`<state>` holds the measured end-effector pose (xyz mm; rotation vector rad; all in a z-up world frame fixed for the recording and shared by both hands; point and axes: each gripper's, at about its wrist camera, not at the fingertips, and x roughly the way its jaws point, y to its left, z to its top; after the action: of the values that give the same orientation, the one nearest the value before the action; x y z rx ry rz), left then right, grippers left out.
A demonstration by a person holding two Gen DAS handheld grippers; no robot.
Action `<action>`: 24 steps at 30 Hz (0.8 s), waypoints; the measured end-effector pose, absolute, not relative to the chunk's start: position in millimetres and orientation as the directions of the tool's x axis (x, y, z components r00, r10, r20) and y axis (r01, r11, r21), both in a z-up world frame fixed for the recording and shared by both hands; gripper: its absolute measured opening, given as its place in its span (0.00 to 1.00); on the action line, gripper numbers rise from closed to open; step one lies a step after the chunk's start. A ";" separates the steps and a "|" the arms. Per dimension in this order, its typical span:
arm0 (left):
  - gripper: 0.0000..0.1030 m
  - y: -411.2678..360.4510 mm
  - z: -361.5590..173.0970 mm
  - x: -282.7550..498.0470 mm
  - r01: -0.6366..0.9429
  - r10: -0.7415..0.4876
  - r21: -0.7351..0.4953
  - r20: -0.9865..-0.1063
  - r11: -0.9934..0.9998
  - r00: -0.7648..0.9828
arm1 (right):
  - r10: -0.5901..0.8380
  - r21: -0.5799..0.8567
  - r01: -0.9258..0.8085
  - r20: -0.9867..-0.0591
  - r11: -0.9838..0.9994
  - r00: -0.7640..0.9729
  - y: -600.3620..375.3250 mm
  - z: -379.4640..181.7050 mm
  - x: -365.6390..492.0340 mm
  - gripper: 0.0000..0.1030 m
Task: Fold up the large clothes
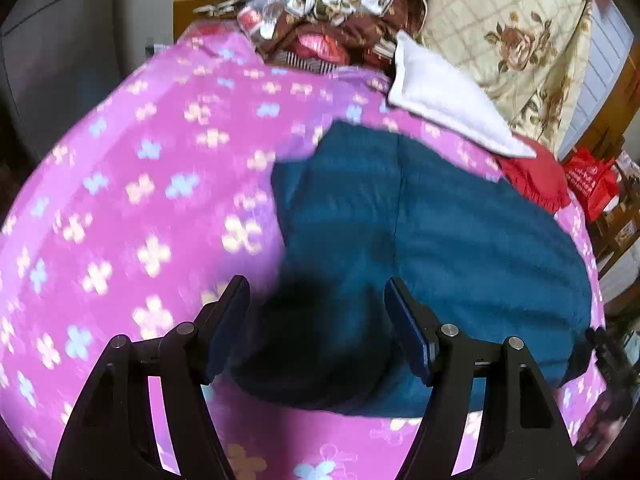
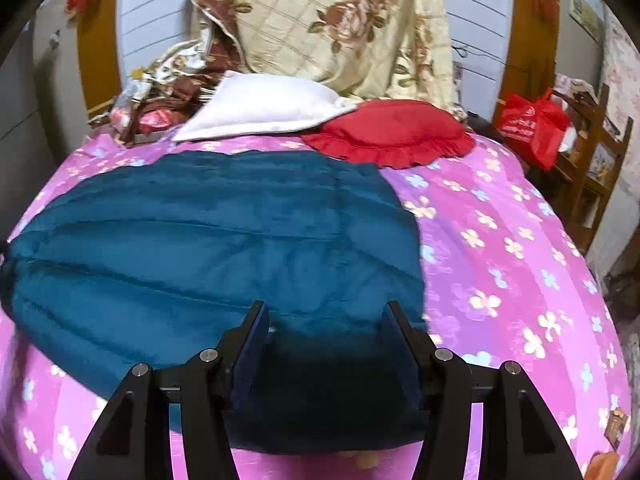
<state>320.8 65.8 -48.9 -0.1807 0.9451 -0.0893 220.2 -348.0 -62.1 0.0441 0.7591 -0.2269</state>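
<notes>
A large teal padded garment [image 2: 208, 240] lies folded flat on a pink flowered bedsheet [image 2: 500, 248]. It also shows in the left wrist view [image 1: 432, 232], on the same sheet [image 1: 140, 160]. My left gripper [image 1: 316, 292] is open, its fingers straddling the garment's near left edge just above it. My right gripper [image 2: 324, 316] is open over the garment's near right corner. Neither holds cloth. The left wrist view is motion-blurred.
At the bed's head lie a white pillow [image 2: 264, 108], a red frilled cushion [image 2: 392, 132], a cream rose-print quilt [image 2: 340, 20] and a brown floral heap [image 1: 340, 12]. A red bag [image 2: 532, 128] and wooden shelf [image 2: 600, 152] stand right of the bed.
</notes>
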 end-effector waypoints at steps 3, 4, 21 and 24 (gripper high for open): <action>0.68 60.2 -75.0 323.6 -0.016 -0.121 -0.155 -0.825 0.988 0.552 | -0.186 -0.058 0.207 -0.713 0.977 0.677 -338.4 -75.4 228.8 0.54; 0.69 59.3 -83.5 325.0 -0.023 -0.109 -0.146 -0.829 0.989 0.549 | -0.189 -0.064 0.209 -0.723 0.976 0.665 -338.8 -81.2 231.9 0.54; 0.69 37.0 -12.2 203.0 -0.068 0.071 0.029 -0.613 0.997 0.787 | -0.149 -0.018 0.187 -0.683 0.982 0.715 -308.7 -63.5 153.3 0.55; 0.70 31.8 0.3 167.4 -0.102 0.101 0.030 -0.562 0.994 0.821 | -0.165 -0.050 0.178 -0.669 0.983 0.724 -293.4 -61.7 129.2 0.55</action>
<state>167.4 31.8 0.3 -0.0016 0.5985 0.1080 129.2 -293.4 -61.7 0.0176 0.7369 -0.1893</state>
